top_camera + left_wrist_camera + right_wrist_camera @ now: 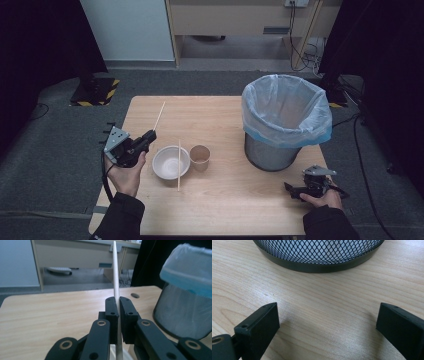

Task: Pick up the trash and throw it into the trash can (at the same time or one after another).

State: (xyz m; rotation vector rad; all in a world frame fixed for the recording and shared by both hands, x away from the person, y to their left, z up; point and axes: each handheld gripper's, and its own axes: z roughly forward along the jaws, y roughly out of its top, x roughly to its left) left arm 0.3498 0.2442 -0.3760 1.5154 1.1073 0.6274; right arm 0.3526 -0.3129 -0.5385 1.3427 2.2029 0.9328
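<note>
Wooden chopstick (115,270) sits clamped in the left gripper (148,136) at centre-left of the frame; right gripper (291,190), lower right, rests with jaws spread, empty.

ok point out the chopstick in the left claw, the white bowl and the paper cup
chopstick (115,277), left gripper view, bare shaft above the pads
white bowl (167,162), high view, inner wall left of the second stick
paper cup (200,159), high view, side wall

tongs (117,315) clamped on a chopstick (115,270), mesh bin (185,307) alongside
</note>
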